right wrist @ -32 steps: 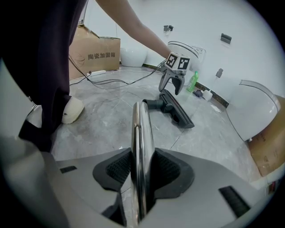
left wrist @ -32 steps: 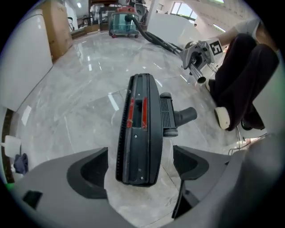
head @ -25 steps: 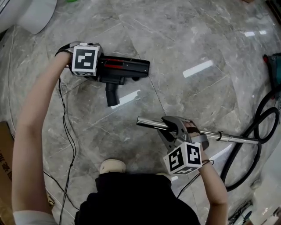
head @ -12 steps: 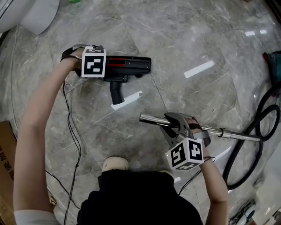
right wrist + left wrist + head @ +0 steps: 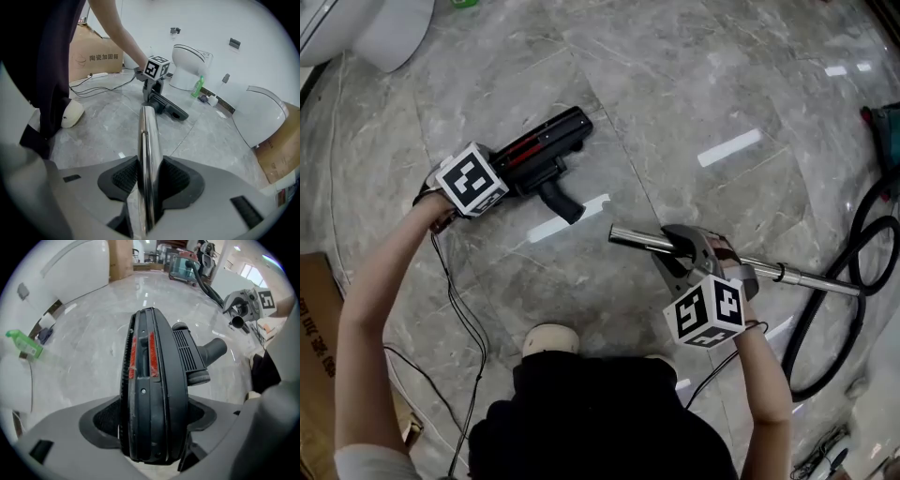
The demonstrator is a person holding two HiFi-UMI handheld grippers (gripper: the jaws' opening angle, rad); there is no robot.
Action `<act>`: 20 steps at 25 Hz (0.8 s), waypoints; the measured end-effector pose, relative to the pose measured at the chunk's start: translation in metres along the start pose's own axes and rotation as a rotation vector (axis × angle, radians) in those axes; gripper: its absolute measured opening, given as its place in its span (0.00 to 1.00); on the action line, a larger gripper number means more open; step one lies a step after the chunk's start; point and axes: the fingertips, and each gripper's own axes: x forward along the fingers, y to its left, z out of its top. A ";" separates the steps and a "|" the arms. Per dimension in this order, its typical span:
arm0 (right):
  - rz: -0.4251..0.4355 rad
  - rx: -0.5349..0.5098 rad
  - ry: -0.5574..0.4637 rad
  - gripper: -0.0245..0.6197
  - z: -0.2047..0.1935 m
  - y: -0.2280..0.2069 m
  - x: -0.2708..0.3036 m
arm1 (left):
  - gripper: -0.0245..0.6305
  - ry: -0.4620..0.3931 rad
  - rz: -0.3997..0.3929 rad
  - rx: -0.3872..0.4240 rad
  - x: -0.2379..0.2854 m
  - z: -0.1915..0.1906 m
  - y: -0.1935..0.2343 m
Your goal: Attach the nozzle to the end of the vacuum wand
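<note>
One nozzle (image 5: 546, 141), one wand (image 5: 811, 278), one hose (image 5: 791, 352).

The grey marble floor (image 5: 694, 84) is bearing a white toilet (image 5: 384, 33) and a green bottle (image 5: 197, 86) at the far left. A cardboard box (image 5: 314, 328) is sitting near left and a black hose (image 5: 825, 319) is looping at the right. Whether the nozzle (image 5: 539, 150) is touching it is unclear.

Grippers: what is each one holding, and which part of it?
Left gripper, its jaws just closed in, clamps the black nozzle at one end of its brush head. Right gripper clamps the shiny wand a little behind its open end.
</note>
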 end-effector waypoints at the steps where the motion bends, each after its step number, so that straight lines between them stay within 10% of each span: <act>1: -0.003 -0.001 0.005 0.28 0.000 -0.001 0.001 | 0.63 -0.013 -0.009 -0.065 -0.003 -0.007 -0.008; 5: -0.015 -0.015 0.018 0.28 0.004 0.000 0.005 | 0.63 -0.063 -0.057 -0.270 -0.016 -0.026 -0.041; 20: -0.049 -0.076 0.053 0.28 0.013 0.018 0.002 | 0.62 -0.248 -0.110 -0.501 -0.022 -0.033 -0.112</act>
